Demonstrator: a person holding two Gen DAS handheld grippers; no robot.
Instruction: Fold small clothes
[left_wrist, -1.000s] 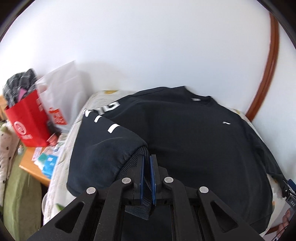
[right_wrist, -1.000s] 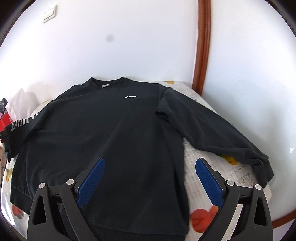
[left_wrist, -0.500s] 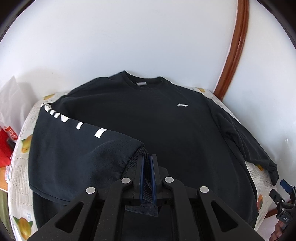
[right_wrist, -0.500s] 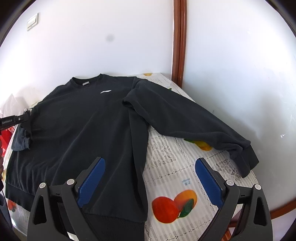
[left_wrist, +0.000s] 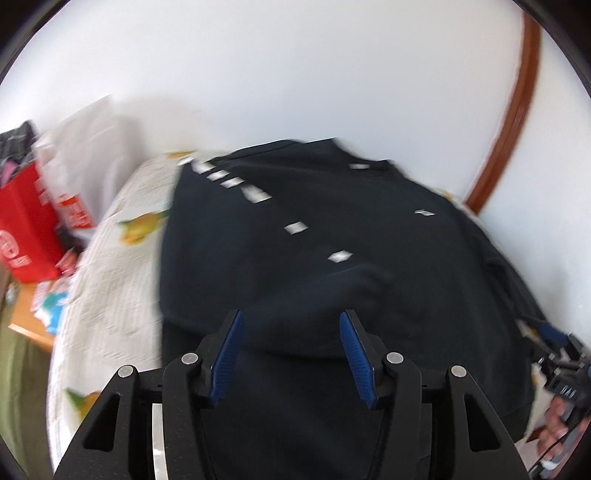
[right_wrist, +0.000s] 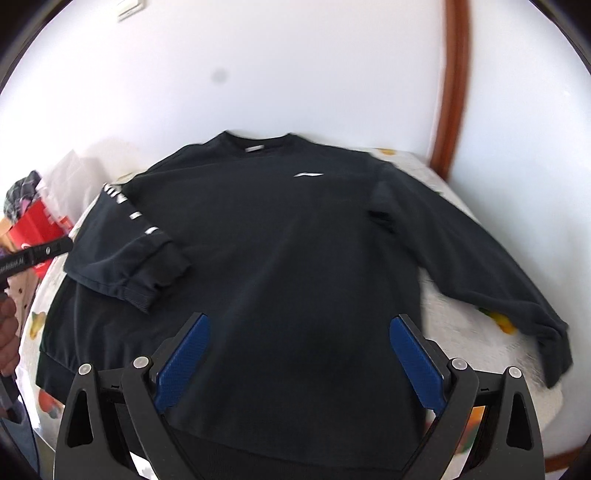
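Right now the black long-sleeved cotton sweatshirt (right_wrist: 280, 258) lies front-up on the desk w/ the white fruit-print cloth (left_wrist: 110, 288), collar toward the white wall. Its lettered sleeve (right_wrist: 125, 254) is folded in across the chest, ribbed cuff (right_wrist: 138, 295) resting on the body; the plain sleeve (right_wrist: 472, 266) is spread out to the other side, its end near the desk edge.

Left tongs (left_wrist: 291, 347): jaws opening, blue pads apart, nothing pinched btwn them, only dark fabric lying below. Right tongs (right_wrist: 299, 365): spread wide, empty, hanging over the lower front of the shirt.

Risks from here, as I judge them:
- Left view is motion-blurred, so that hand looks to be moving fast. If a pad snags the fleece on the way out, the folded sleeve could drag back off the chest & undo the fold.
- Folded sleeve lies at a slant, not square to the side seam. Folding the body over it prob. gives a lumpy, crooked packet.
- Plain sleeve's cuff hangs close to the rim; a clumsy grab could push it over, & its weight may pull the shirt askew.
- Cloth under the shirt looks loose; pinching too deep could catch cloth along w/ sleeve.
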